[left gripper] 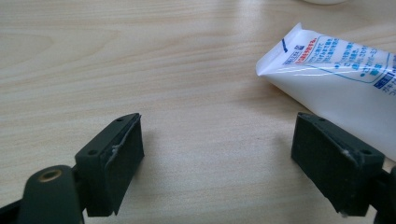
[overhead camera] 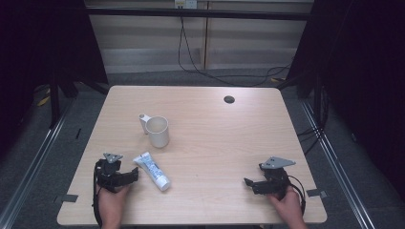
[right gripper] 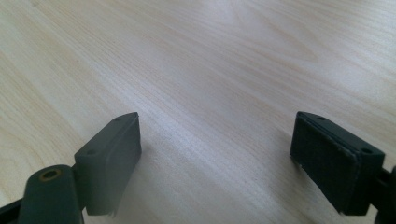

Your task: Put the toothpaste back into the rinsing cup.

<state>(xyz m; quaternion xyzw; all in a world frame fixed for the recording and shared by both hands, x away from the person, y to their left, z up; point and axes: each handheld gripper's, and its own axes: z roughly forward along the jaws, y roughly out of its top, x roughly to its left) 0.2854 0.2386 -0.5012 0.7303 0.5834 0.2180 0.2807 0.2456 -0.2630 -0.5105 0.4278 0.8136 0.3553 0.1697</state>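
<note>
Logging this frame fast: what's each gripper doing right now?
Left gripper: open, empty, toothpaste tube just beside one jaw.
Right gripper: open, empty, over bare table.

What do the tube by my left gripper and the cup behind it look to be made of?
The tube looks like soft glossy plastic: white, printed in blue, with a flat crimped end and a sheen along its side. The cup looks like matte cream plastic or ceramic; the high view leaves that open.

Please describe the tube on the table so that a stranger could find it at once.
On the wooden table, look at the near left part, beside the left tool. The tube lies flat there, white with blue print. Unlike the cream cup standing behind it, it is long and flat-ended.
</note>
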